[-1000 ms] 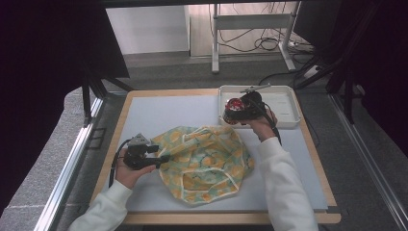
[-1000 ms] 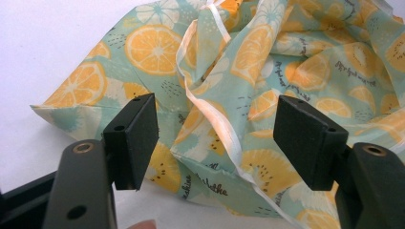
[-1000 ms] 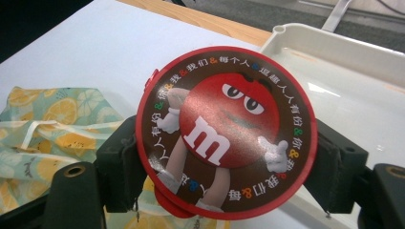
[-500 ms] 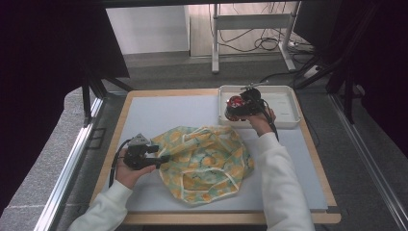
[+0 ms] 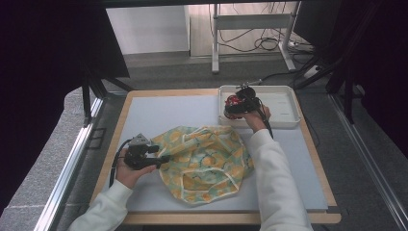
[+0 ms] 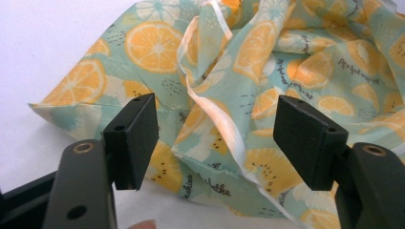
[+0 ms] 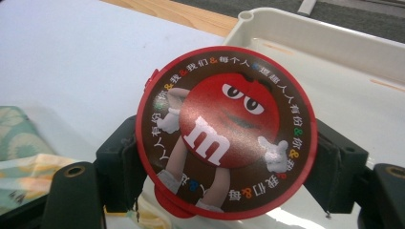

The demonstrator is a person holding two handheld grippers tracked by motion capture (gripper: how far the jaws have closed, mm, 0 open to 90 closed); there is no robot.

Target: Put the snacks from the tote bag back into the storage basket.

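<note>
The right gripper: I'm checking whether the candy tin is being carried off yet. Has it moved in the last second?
No. In the high view the right gripper sits over the white tray's left end as before, clamping the round red tin.

The cloth bag (image 5: 204,163) lies mid-table (image 5: 159,108), the tray (image 5: 284,103) behind it at the far right corner.

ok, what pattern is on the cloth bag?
Orange citrus slices on pale teal, with cream trim, on the cloth bag. Shows best in the left gripper view.

White long sleeves (image 5: 274,178); black left gripper (image 6: 217,143) and right gripper (image 7: 229,164) with square-padded jaws, brass-ringed screw holes, black cable (image 5: 114,161).
</note>
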